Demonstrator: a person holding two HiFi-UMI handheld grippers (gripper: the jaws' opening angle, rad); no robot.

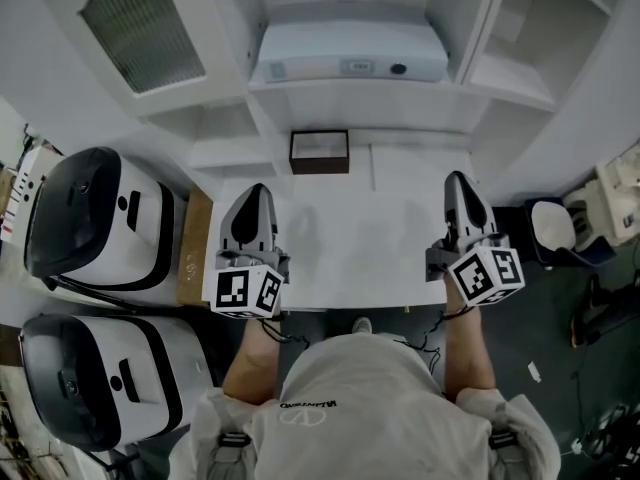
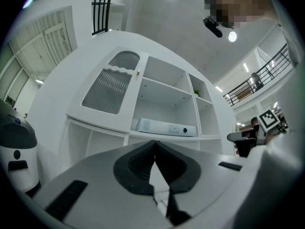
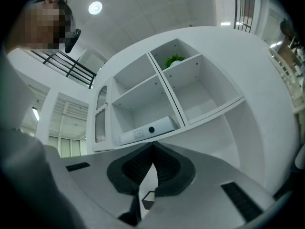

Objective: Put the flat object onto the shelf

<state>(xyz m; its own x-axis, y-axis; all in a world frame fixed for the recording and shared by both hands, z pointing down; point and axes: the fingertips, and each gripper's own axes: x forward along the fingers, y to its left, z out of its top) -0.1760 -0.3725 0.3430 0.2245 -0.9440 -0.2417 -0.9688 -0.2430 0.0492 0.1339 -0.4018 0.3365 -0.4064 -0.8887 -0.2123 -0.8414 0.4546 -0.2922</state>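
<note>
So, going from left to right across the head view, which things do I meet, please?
Upper black-and-white appliance → brown board → left gripper → small dark box → right gripper → white round object.

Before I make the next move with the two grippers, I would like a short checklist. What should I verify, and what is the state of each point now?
1. Left gripper empty: ok, jaws together, nothing between them.
2. Right gripper empty: ok, jaws together, nothing between them.
3. Flat white case on the shelf: ok, it lies flat in the middle compartment.
4. Case pushed fully to the back: cannot tell.
5. Small dark box away from both grippers: ok, it stands at the back edge of the table.
</note>
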